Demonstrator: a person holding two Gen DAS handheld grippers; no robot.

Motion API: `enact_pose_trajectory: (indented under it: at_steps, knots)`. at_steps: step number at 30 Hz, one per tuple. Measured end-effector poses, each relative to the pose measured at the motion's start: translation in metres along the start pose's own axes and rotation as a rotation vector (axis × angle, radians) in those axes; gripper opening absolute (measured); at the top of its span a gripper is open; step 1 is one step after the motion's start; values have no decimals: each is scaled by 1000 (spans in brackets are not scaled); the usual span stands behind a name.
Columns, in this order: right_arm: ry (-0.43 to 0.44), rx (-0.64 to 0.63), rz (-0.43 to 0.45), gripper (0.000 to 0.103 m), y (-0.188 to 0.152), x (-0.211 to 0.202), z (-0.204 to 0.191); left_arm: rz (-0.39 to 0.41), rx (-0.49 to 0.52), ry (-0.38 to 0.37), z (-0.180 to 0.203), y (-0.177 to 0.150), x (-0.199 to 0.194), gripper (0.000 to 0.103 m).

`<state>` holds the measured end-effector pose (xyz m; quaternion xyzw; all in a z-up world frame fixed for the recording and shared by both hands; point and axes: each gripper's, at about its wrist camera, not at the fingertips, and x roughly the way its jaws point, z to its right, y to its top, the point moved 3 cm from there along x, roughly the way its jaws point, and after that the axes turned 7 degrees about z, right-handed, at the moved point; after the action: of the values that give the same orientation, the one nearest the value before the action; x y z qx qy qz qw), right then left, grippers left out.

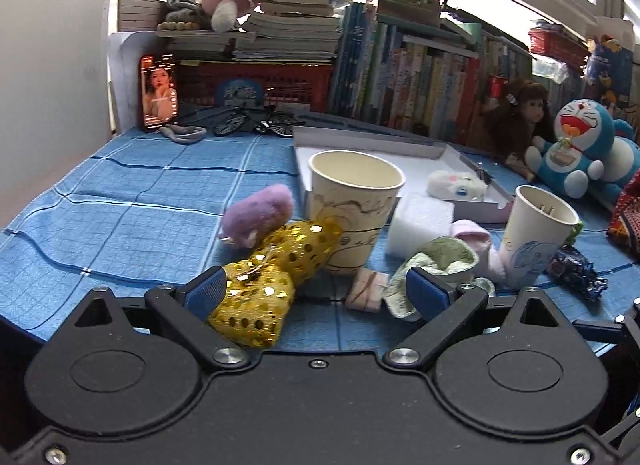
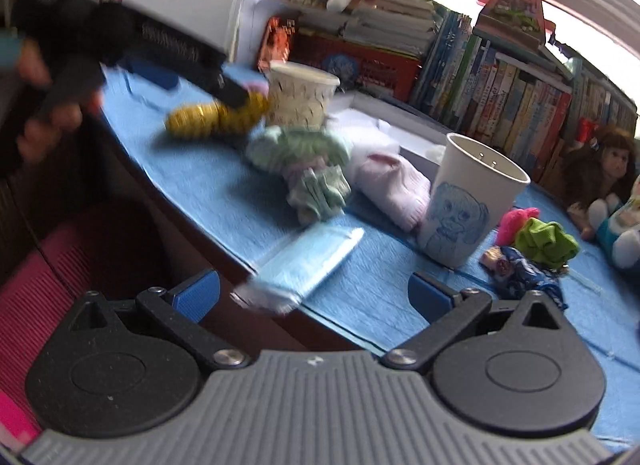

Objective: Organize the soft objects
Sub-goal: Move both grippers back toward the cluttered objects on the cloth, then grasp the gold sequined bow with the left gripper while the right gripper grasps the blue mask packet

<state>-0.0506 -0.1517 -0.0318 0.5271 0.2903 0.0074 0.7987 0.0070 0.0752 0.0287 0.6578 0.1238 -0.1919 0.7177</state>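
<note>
The left gripper (image 1: 316, 291) hangs low over the blue cloth (image 1: 120, 201), its 2 blue pads spread wide; the left pad (image 1: 206, 291) touches the gold sequin bow (image 1: 264, 285) and the right pad sits against the green sock (image 1: 436, 261), but nothing is clamped between them. The bow lies with its far end against the large paper cup (image 1: 352, 209), and a purple plush (image 1: 260, 215) rests just behind it. A small pink-striped roll (image 1: 366, 289) lies between the pads, farther out on the cloth. Beside the green sock is a pink sock (image 1: 480, 243), leaning on the smaller paper cup (image 1: 536, 233), with a white foam block (image 1: 420, 225) behind them and a shallow white tray (image 1: 480, 207) holding a white plush (image 1: 456, 185). The right gripper (image 2: 314, 293) also stands wide open, gripping nothing, over the table edge where a light blue folded packet (image 2: 308, 261) lies (this view is motion-blurred). Past the cup there, a pink item (image 2: 516, 223), a green scrunchie (image 2: 546, 243) and a dark blue wrapper (image 2: 520, 269) sit close together.
</note>
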Motion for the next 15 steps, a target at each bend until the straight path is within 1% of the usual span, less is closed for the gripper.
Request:
enact_pose_trajectory:
  at_steps: [2, 10, 15]
  knots:
    - [-29, 3, -13, 103, -2, 3, 4, 0, 3, 13, -2, -2, 1, 96]
    - [-117, 110, -37, 103, -3, 4, 39, -22, -22, 58, -14, -11, 6, 96]
    - [-210, 193, -69, 103, -7, 8, 64, -43, -37, 77, -20, -17, 11, 96]
